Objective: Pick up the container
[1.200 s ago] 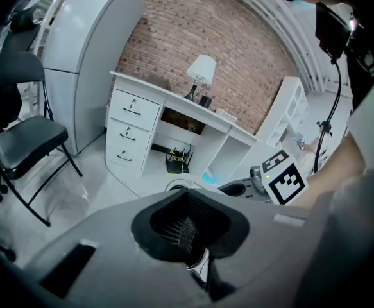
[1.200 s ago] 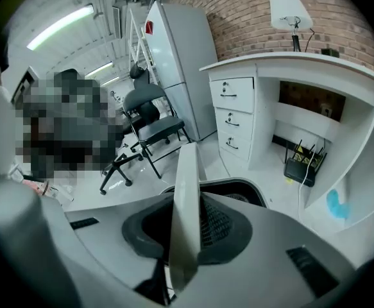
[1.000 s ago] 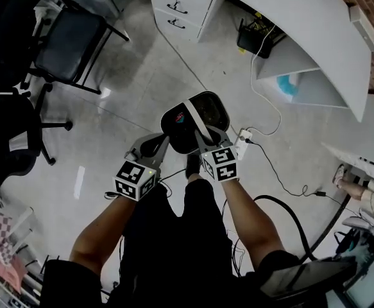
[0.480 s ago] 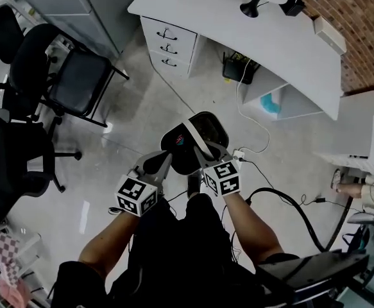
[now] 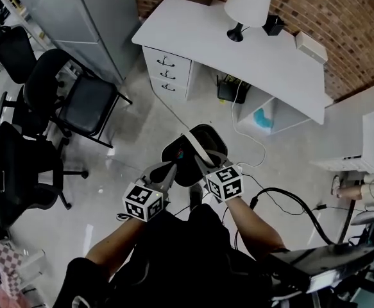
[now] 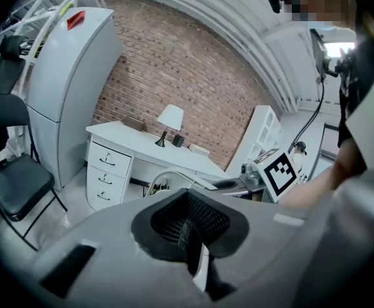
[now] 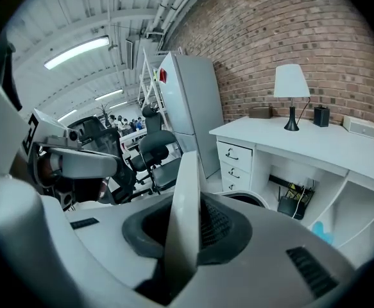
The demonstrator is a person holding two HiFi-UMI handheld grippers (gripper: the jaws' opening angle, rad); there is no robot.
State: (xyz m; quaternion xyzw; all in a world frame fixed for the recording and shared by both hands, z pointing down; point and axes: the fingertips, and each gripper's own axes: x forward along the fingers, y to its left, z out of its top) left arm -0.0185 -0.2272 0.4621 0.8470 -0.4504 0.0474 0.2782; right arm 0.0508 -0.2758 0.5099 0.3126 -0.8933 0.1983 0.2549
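Note:
The container [image 5: 203, 140] is a black oval bin with a white rim and a white strap across its mouth, held up off the floor in front of the person's legs. My left gripper [image 5: 169, 170] is shut on its near left rim. My right gripper [image 5: 203, 154] is shut on the white strap at the near right. In the left gripper view a thin white edge [image 6: 199, 271] runs between the dark pads, and the bin's white rim [image 6: 174, 175] curves ahead. The right gripper view shows the white strap [image 7: 185, 217] clamped upright between the jaws, with the bin's dark mouth [image 7: 247, 199] just beyond.
A white desk [image 5: 283, 56] with a lamp [image 5: 246, 5] and drawers [image 5: 164, 72] stands ahead against a brick wall. Black office chairs [image 5: 77, 101] and a grey cabinet [image 5: 90, 11] are at the left. Cables [image 5: 283, 194] trail over the floor at the right.
Both grippers have risen together with the container between them. The floor looks farther away, and the desk, lamp and brick wall have come into the head view.

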